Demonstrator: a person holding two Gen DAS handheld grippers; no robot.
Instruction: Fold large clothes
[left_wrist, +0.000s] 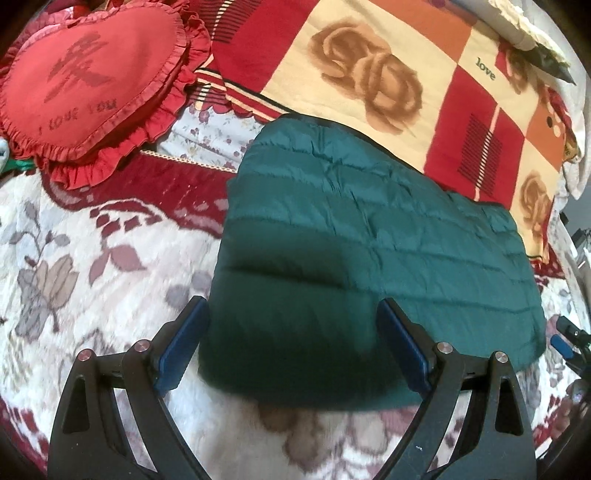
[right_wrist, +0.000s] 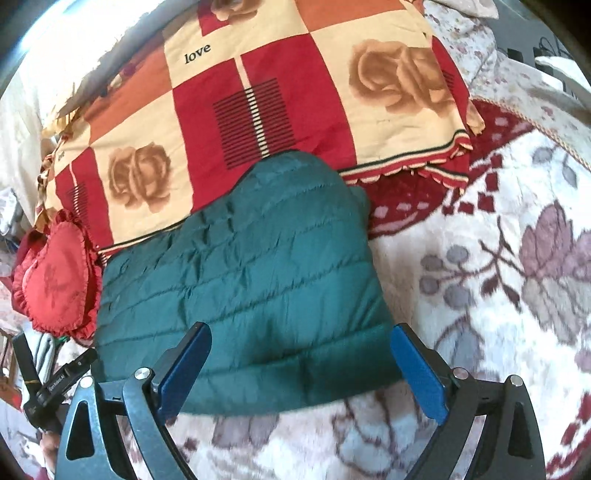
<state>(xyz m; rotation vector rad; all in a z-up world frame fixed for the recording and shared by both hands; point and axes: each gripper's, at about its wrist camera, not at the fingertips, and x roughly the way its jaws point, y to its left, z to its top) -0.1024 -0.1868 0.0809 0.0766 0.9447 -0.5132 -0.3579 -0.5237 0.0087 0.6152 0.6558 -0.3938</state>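
A dark green quilted puffer jacket (left_wrist: 369, 251) lies folded into a rough rectangle on the bed. It also shows in the right wrist view (right_wrist: 251, 266). My left gripper (left_wrist: 293, 325) is open just above the jacket's near left end, its blue pads on either side of the fabric edge, holding nothing. My right gripper (right_wrist: 301, 354) is open over the jacket's near right end, also empty. The right gripper's tip shows at the right edge of the left wrist view (left_wrist: 565, 339). The left gripper shows at the lower left of the right wrist view (right_wrist: 55, 384).
The jacket rests on a white fleece blanket with purple flowers and dark red border (left_wrist: 92, 266). A red, orange and cream rose-print blanket (left_wrist: 388, 74) lies behind it. A red heart-shaped pillow (left_wrist: 88, 81) sits at the far left.
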